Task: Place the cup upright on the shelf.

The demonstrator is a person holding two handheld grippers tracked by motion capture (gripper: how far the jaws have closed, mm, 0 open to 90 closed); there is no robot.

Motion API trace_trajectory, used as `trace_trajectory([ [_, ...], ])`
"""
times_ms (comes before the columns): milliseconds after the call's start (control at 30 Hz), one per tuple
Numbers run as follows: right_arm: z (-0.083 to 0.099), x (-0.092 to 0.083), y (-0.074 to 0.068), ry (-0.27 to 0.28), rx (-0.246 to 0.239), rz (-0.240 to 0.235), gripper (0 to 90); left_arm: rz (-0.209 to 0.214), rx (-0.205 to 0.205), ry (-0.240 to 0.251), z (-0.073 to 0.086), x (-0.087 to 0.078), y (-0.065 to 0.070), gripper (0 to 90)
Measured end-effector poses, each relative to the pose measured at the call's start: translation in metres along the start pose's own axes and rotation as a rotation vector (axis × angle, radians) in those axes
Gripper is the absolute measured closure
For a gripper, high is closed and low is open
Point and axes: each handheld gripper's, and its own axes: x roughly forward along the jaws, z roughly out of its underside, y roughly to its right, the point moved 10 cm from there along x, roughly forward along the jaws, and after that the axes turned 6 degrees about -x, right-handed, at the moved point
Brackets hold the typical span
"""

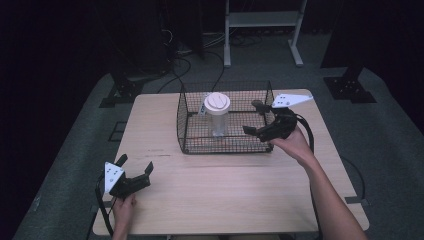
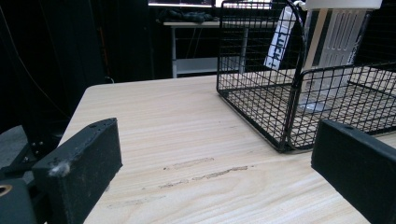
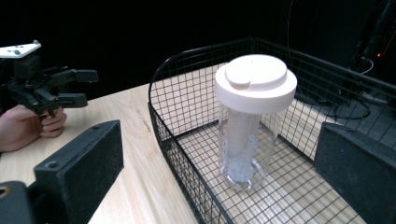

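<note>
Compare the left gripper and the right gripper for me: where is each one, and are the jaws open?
The left gripper sits near the table's front left corner, well short of the wire basket; the right gripper is raised at the basket's right side, jaws reaching over its rim. The left gripper points at the basket's corner; the right one points at the clear bottle with a white lid standing inside. Both have open jaws holding nothing, and each is held in a hand.

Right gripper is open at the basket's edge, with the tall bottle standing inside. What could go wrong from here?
1. The bottle is tall, narrow and top-heavy under its wide white lid; a nudge from the open right gripper could tip it.
2. The jaws sit close to the wire basket wall and could snag it, dragging the basket.
3. The left gripper hangs open, away from the basket, so nothing steadies it.
</note>
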Motion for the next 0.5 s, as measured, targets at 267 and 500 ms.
trace_trajectory([
  [267,0.014,-0.017,0.0,0.006,0.019,0.022,1.0,-0.001,0.004,-0.002,0.0,0.0,0.0,0.9],
  [500,0.023,-0.026,0.002,-0.001,0.026,0.033,1.0,-0.002,0.004,-0.004,0.0,0.0,0.0,0.9],
])
